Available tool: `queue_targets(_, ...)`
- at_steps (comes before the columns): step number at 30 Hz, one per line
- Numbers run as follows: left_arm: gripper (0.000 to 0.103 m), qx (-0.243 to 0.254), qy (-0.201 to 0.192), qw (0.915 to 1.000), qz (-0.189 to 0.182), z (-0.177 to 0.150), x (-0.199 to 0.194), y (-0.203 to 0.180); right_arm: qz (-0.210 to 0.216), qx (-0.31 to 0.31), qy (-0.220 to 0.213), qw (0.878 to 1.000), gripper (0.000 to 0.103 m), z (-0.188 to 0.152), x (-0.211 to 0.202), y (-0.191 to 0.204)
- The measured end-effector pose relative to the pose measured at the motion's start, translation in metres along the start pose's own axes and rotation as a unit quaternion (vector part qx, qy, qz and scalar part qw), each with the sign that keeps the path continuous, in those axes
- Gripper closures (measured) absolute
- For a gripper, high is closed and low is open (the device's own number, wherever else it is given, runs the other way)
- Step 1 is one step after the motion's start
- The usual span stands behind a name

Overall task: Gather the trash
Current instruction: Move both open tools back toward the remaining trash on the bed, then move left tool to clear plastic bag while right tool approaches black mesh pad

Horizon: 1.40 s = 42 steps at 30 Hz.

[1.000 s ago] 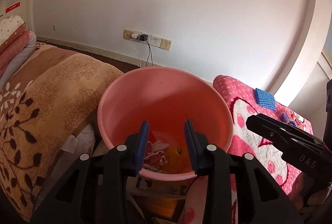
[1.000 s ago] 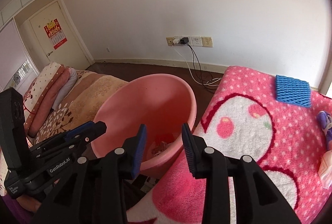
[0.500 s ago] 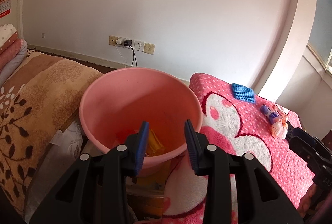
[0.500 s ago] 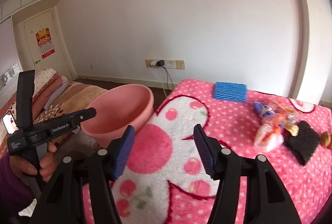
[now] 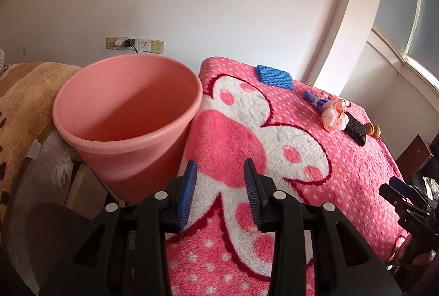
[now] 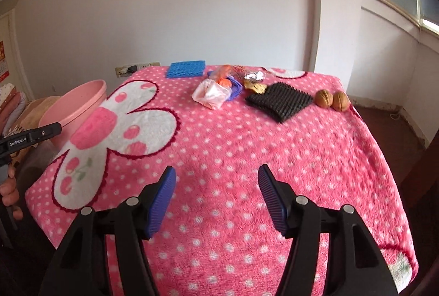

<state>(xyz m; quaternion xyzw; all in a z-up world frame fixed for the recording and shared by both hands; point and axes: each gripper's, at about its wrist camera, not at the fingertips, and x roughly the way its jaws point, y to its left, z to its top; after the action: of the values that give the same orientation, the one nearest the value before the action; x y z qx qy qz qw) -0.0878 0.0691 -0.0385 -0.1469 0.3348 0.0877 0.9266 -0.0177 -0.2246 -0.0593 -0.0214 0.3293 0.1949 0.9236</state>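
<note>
pink dotted blanket (image 6: 247, 148) lies under both empty grippers, left gripper (image 5: 221, 194) and right gripper (image 6: 216, 197) spread.

pink bin's (image 5: 129, 115) floor (rim-hidden)

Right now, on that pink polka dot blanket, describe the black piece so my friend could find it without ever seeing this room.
Start at the pink blanket and look to its far right end. The black foam pad lies there between the crumpled wrappers and two walnuts. It is the only dark thing there, flat with a spiky, ridged surface.
</note>
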Motion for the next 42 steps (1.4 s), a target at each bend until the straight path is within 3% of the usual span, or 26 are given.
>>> queue_targets(4, 0.067, 0.008, -0.009, 0.9999, -0.001, 0.000, 0.003, -0.004, 0.009, 0.015, -0.034, 0.999, 0.042, 0.006, -0.001, 0.000)
queue_targets(7, 0.067, 0.009, -0.008, 0.9999, 0.002, -0.003, 0.011, -0.005, 0.005, -0.012, -0.045, 0.999, 0.042, 0.007, -0.001, 0.009)
queue_targets(14, 0.067, -0.009, -0.003, 0.9999, 0.005, -0.004, 0.021, 0.002, 0.008, 0.033, -0.043, 0.999, 0.042, 0.010, 0.004, -0.005)
queue_targets(18, 0.067, 0.015, -0.011, 0.9997, 0.019, -0.003, 0.026, -0.004, 0.011, 0.034, -0.038, 0.999, 0.042, 0.011, 0.010, -0.004)
queue_targets(22, 0.067, 0.026, -0.005, 0.9995, 0.018, -0.007, 0.029, -0.009, 0.022, 0.046, -0.020, 0.999, 0.042, 0.007, 0.011, -0.008)
queue_targets(26, 0.067, 0.031, 0.004, 0.9995, 0.005, -0.005, 0.026, -0.011, 0.045, 0.034, 0.038, 0.998, 0.042, 0.005, 0.016, -0.004)
queue_targets(28, 0.067, 0.034, 0.005, 0.9994, -0.002, 0.003, 0.024, -0.013, 0.058, 0.028, 0.052, 0.997, 0.042, 0.009, 0.015, -0.001)
queue_targets(32, 0.067, 0.032, 0.009, 0.9993, -0.018, 0.025, 0.024, -0.018, 0.083, 0.036, 0.038, 0.995, 0.042, 0.031, 0.016, -0.005)
queue_targets(39, 0.064, -0.005, 0.047, 0.9978, -0.047, 0.056, 0.049, -0.027, 0.076, 0.066, 0.020, 0.995, 0.038, 0.055, 0.029, -0.027)
queue_targets(42, 0.064, -0.004, 0.056, 0.9969, -0.055, 0.066, 0.062, -0.038, 0.069, 0.081, 0.013, 0.994, 0.030, 0.060, 0.031, -0.040)
